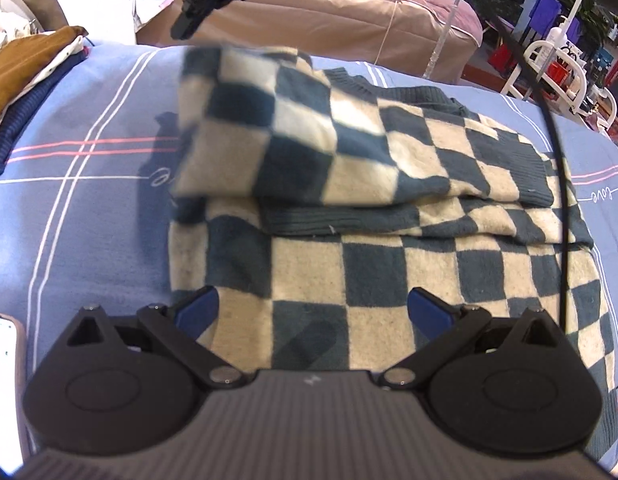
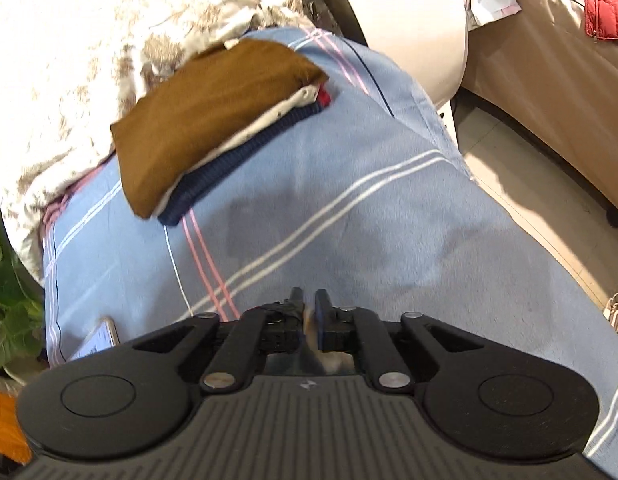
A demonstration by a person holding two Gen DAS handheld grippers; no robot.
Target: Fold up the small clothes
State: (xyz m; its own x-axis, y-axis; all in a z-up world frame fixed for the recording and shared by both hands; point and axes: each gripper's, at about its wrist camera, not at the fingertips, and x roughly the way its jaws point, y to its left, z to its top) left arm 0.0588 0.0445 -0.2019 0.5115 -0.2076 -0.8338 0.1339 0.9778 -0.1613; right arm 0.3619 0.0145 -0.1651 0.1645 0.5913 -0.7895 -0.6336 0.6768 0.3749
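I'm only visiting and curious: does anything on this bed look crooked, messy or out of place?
Mostly tidy. The checked sweater is half folded, one corner lifted off the sheet by the right tongs, so it looks rumpled. The folded pile lies askew to the stripes, and a phone sits at the bed's edge.

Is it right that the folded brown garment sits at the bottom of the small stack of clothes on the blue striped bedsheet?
Not quite. The folded brown garment sits on top of the stack, not at the bottom; a white piece and a navy ribbed garment lie beneath it. The stack does rest on the blue striped bedsheet. The right wrist view shows it.
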